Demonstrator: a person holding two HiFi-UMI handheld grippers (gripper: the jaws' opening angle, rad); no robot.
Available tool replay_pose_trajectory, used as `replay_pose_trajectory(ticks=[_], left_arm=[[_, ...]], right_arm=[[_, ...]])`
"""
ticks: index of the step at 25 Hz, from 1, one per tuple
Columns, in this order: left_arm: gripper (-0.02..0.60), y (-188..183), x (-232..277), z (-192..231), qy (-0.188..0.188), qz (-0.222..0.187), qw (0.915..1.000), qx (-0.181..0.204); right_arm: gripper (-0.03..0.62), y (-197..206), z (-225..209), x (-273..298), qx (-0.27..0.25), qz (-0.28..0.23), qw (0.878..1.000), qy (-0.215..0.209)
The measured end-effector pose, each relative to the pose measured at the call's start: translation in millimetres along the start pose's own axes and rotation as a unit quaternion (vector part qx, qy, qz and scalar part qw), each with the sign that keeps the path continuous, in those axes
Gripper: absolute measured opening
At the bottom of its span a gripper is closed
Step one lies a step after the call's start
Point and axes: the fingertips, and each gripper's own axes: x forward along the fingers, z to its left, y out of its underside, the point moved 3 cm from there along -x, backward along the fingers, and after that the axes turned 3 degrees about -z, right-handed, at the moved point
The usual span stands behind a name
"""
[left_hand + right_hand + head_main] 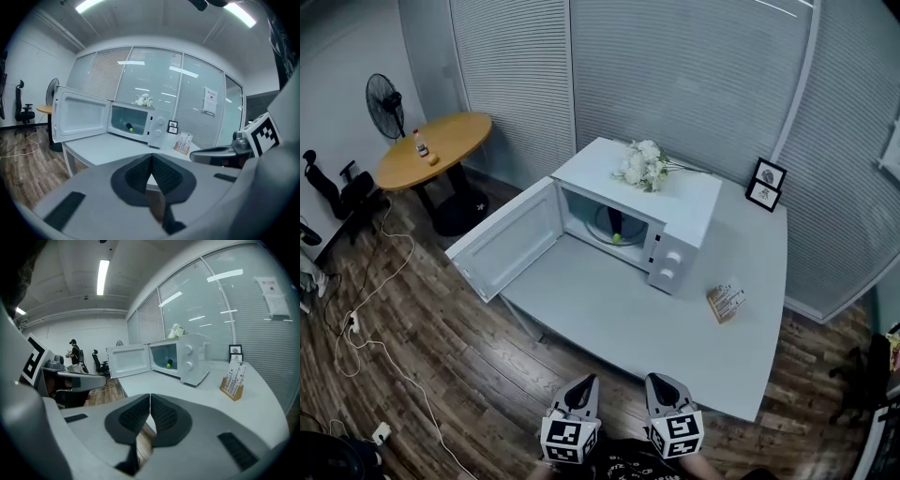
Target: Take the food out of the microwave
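**Both grippers empty, food inside open microwave**

Nearest the head cam, at the bottom edge, sit the left gripper (587, 380) and right gripper (662, 379), side by side, each w/ its marker cube. Both hang over the brown wood-plank floor (441, 375), close to the front edge of the pale grey rectangular table (628, 319).

Left gripper (151, 156): its own view shows the dark ribbed pads pressed together, nothing btwn them. Right gripper (150, 395): same, pads together and empty.

On the table's far part stands the white box-shaped microwave (675, 202), well apart from both grippers. Its white door (511, 234) is swung fully open to the picture's left. Inside the cavity lies the food, a small dark item w/ a bright green spot (615, 230); too small to tell what it is. It also shows in the left gripper view (129, 127) and right gripper view (169, 364).

On top of the microwave lies a bunch of white flowers (642, 167). Right of the microwave stands a small wooden card holder (727, 302); behind it, near the table's far corner, two black-framed pictures (766, 183).
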Motion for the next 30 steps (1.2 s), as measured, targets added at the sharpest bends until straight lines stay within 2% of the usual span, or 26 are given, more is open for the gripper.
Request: replay_pose_trajectory(ticks=[18, 24, 30], left_arm=[[0.008, -35, 67, 107, 0.052, 0.008, 0.9985, 0.016], [0.008, -50, 83, 130, 0.059, 0.005, 0.9979, 0.025], [0.008, -58, 97, 135, 0.059, 0.015, 0.9979, 0.022]], right_arm=[[0.005, -33, 19, 107, 0.034, 0.002, 0.998, 0.057], [0.005, -41, 16, 131, 0.049, -0.002, 0.996, 0.071], [0.006, -50, 4, 146, 0.049, -0.002, 0.996, 0.074]])
